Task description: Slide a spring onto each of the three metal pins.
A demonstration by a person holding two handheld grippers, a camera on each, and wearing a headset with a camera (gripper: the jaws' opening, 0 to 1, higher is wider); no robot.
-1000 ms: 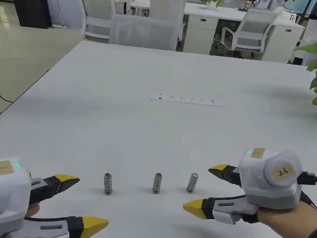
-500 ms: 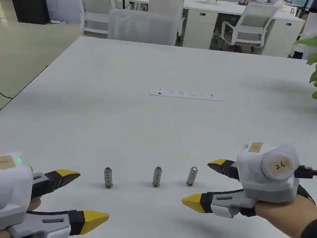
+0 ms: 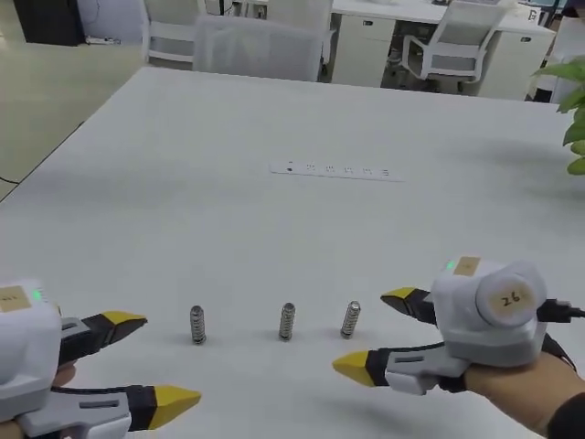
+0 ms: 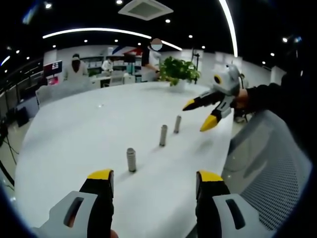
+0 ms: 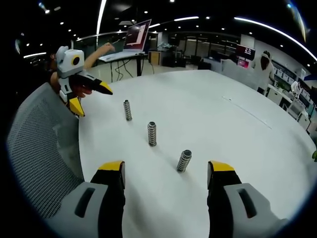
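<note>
Springs stand in a row of three near the front edge of the white worktop: the left spring, the middle spring and the right spring, well apart from one another. The left and middle ones stand upright; the right one leans a little. Each is a short grey metal coil, and in the right gripper view the nearest coil has a dark rounded top. Whether a pin runs inside cannot be told.

The left gripper hovers to the left of the row with its yellow-tipped jaws spread wide, holding and touching nothing. The left gripper view shows these jaws parted just short of the nearest coil. The right gripper sits just beside the right spring, also spread wide and empty, with the spring near the gap between its tips but apart from both. A hand carries it.

Compared with a second ago, the head view has tilted, so the whole picture has shifted. The springs keep the same row, and both grippers keep the same wide opening and much the same places beside the row.

A socket strip lies farther back on the worktop.
</note>
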